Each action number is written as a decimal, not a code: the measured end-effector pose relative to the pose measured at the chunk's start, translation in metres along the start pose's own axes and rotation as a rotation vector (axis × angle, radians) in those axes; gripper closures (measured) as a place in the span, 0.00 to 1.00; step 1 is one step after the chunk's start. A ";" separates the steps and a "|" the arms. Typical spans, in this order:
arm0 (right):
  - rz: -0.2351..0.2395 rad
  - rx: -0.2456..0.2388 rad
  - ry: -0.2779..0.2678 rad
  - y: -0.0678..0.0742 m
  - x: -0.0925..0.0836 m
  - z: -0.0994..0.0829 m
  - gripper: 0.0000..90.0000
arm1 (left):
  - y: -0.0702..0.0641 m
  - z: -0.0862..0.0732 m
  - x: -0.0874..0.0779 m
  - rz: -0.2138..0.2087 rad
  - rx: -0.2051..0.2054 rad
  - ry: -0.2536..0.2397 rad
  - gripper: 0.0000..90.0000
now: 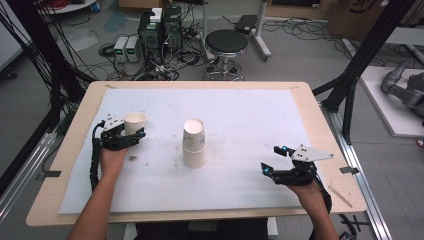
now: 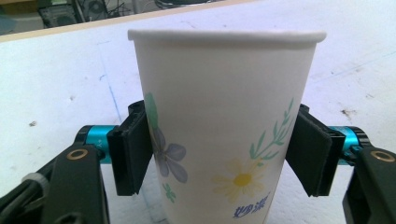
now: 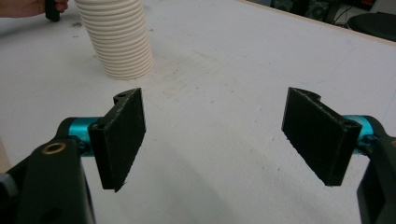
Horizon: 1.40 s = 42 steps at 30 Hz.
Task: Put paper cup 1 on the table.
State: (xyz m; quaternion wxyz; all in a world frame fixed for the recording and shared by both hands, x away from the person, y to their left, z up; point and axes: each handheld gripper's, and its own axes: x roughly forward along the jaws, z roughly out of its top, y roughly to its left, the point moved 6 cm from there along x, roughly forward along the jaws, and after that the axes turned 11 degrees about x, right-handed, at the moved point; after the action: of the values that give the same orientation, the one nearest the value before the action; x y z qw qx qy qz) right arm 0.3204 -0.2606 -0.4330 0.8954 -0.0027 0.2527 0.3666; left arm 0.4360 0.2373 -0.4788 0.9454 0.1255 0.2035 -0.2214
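The worktop is a pale wooden board covered by a white sheet that carries a few small dark marks.

Between the two claws, nearer the left one, stands a stack of paper cups, nested mouth-down with ribbed rims showing along the lower part. In the right gripper view the stack lies ahead and to the left of the jaws, well apart from them.

A single paper cup stands upright, mouth up, on the sheet, between the jaws of the left claw. In the left gripper view the cup is white with a rolled rim and printed with a blue flower, a yellow-centred daisy, green sprigs and blue lettering near the base. The left claw has one black pad at each side of the cup wall; the left pad touches the wall and the right pad lies against or just beside it. The claw is grasping the cup, with no visible denting of the wall.

The right claw sits near the right side of the sheet, held in the person's right hand. In the right gripper view the claw is released, its jaws wide apart over bare sheet and touching nothing.
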 end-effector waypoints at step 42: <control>-0.106 -0.006 0.054 -0.005 -0.010 -0.004 0.25 | -0.077 0.025 -0.117 -0.187 0.000 -0.365 0.18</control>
State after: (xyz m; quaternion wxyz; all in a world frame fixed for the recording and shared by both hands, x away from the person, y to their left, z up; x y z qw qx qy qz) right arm 0.3159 -0.2720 -0.4332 0.9064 -0.0288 0.2753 0.3192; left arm 0.3117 0.2051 -0.4166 0.9419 0.0640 0.0395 -0.3274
